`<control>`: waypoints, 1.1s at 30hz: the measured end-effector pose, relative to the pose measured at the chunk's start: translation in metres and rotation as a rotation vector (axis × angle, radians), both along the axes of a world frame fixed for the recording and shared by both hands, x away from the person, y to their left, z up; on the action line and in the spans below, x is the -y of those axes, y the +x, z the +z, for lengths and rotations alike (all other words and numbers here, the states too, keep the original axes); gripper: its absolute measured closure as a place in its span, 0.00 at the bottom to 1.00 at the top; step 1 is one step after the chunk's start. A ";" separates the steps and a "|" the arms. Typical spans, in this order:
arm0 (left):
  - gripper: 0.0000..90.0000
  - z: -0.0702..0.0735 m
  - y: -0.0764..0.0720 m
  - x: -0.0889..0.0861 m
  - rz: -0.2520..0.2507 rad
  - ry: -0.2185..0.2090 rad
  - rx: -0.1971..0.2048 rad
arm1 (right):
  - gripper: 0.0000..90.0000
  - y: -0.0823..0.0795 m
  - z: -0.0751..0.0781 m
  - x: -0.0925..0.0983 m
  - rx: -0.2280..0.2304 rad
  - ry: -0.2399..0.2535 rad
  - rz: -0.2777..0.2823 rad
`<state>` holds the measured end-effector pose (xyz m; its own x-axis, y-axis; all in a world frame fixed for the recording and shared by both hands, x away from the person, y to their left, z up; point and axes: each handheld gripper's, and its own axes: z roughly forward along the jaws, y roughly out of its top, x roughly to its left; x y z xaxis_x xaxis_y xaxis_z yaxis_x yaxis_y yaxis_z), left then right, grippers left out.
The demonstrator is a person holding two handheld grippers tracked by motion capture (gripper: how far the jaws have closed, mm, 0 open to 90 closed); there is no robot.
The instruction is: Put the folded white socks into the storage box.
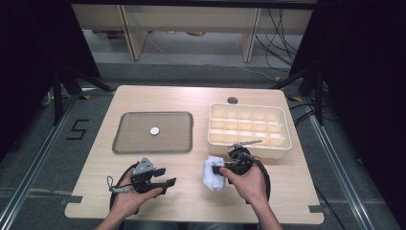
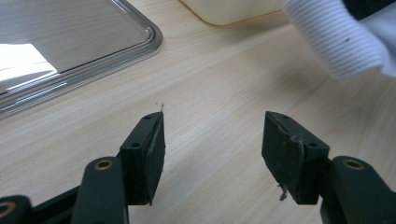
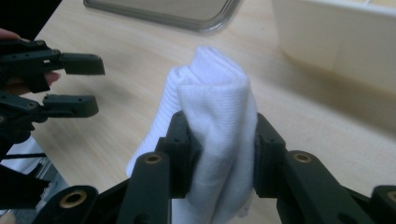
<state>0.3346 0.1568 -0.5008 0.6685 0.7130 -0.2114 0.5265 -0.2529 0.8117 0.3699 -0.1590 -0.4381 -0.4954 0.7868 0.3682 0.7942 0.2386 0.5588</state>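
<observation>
I'm looking across the table (image 1: 191,201) at the divided bin (image 1: 249,125) just beyond my right gripper (image 3: 223,154) — it's pinching the folded white cloth (image 3: 219,116) upright; left gripper (image 2: 212,154) is hanging spread, empty.

A pale wooden worktop (image 1: 191,196) carries a shallow grey tray (image 1: 127,143) with rounded corners on its left half; a small white disc (image 1: 154,131) lies near the tray's middle. On the right half stands a cream box (image 1: 249,146) divided into many small compartments. A round hole (image 1: 232,100) pierces the worktop's far edge.
</observation>
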 end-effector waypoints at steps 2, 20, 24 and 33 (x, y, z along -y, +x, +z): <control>0.43 -0.001 -0.001 0.000 0.000 -0.009 -0.006 | 0.73 0.000 0.004 -0.001 -0.004 0.004 -0.028; 0.43 -0.012 -0.001 0.002 0.013 -0.012 -0.008 | 0.73 0.016 0.037 0.010 0.183 0.013 -0.060; 0.43 -0.012 0.000 0.001 0.000 -0.012 -0.002 | 0.73 0.021 0.043 0.013 0.212 0.015 -0.078; 0.43 -0.014 0.000 0.001 0.007 -0.016 -0.008 | 0.73 0.033 0.053 0.013 0.270 -0.005 -0.099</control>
